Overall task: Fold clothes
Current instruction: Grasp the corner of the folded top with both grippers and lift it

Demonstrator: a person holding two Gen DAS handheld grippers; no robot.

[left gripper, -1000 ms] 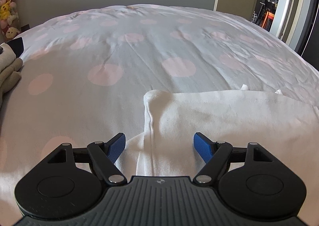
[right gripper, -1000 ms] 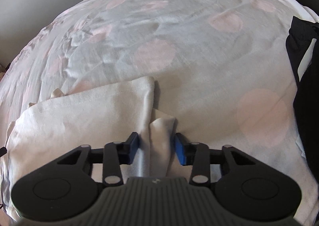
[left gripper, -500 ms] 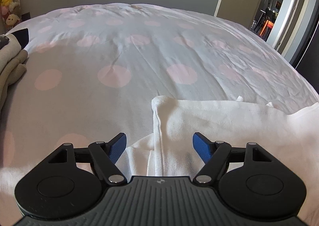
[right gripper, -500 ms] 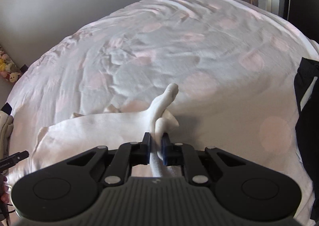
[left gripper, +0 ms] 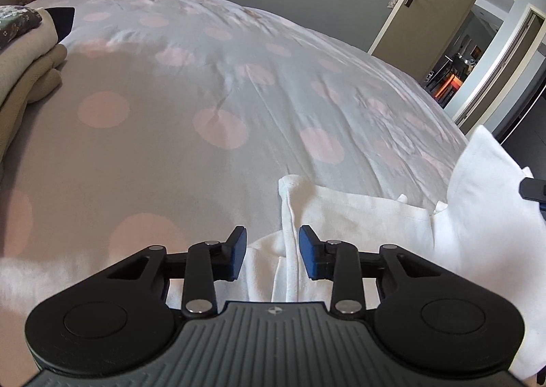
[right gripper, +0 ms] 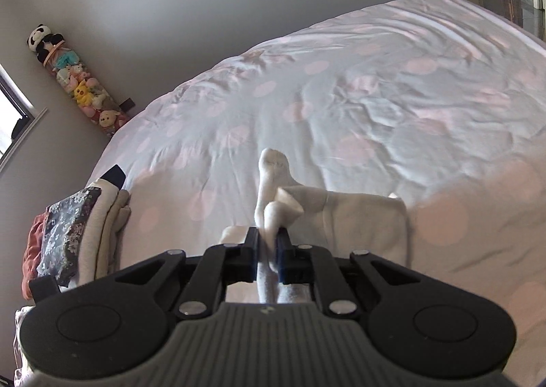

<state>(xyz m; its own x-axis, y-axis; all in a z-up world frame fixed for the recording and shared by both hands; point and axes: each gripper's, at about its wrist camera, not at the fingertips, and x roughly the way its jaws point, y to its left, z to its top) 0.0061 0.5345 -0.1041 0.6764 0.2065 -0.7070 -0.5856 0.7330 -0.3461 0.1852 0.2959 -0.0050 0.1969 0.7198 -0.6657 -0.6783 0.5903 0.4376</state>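
Observation:
A white garment (left gripper: 358, 216) lies on the dotted duvet (left gripper: 204, 97). My left gripper (left gripper: 271, 252) hovers low over its near left corner. Its jaws are closing, with a folded seam of the cloth between the blue pads (left gripper: 237, 250), which stand apart from it. In the right wrist view, my right gripper (right gripper: 268, 247) is shut on a bunched fold of the white garment (right gripper: 273, 179) and holds that end raised off the bed. The rest of the cloth (right gripper: 361, 220) trails down behind it. The lifted end (left gripper: 484, 182) shows at the right in the left wrist view.
A stack of folded clothes (right gripper: 85, 233) sits at the bed's left edge, also visible as the stack (left gripper: 24, 63) in the left wrist view. A column of plush toys (right gripper: 78, 87) hangs on the wall. An open door (left gripper: 433, 1) stands at the far right.
My right gripper shut on the garment's corner and lifted it up and toward the left. My left gripper shifted over the other corner and its jaws narrowed around the seam.

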